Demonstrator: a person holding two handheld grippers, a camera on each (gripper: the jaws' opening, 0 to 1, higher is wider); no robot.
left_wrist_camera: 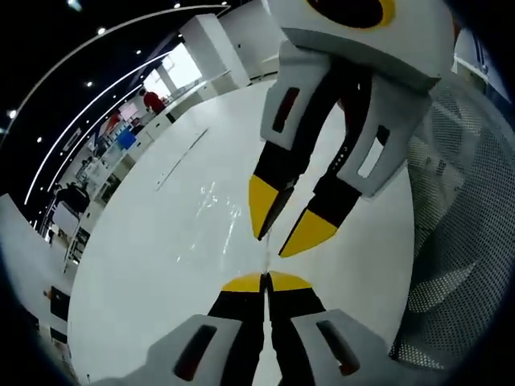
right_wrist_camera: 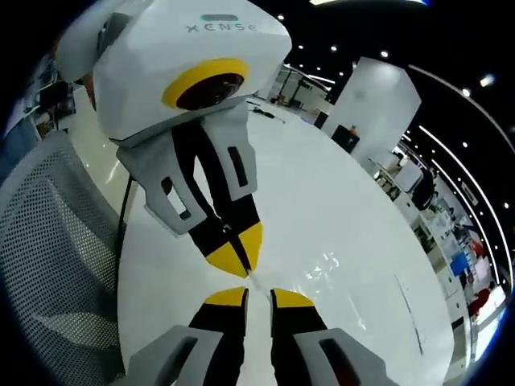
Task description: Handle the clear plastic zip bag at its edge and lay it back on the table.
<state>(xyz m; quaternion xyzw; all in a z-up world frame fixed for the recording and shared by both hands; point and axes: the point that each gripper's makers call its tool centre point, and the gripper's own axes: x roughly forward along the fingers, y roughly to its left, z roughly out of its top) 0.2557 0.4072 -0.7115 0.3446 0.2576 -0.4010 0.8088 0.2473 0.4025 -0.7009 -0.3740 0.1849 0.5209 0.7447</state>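
Left gripper view: your left gripper (left_wrist_camera: 265, 282) pinches the clear zip bag's (left_wrist_camera: 221, 205) edge above the table (left_wrist_camera: 145, 273); your right gripper (left_wrist_camera: 282, 233), parted, hovers just beyond.

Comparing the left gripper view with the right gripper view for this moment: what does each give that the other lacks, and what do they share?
Left gripper view: the left gripper with jaws shut, seemingly on the edge of the clear zip bag, and a far-off person in red.
Right gripper view: the gap between the right gripper's open jaws seen from behind, the lettering on the left gripper's body, and a white pillar.
Shared: both grippers tip to tip over the white table, the bag's glints, and a mesh chair.
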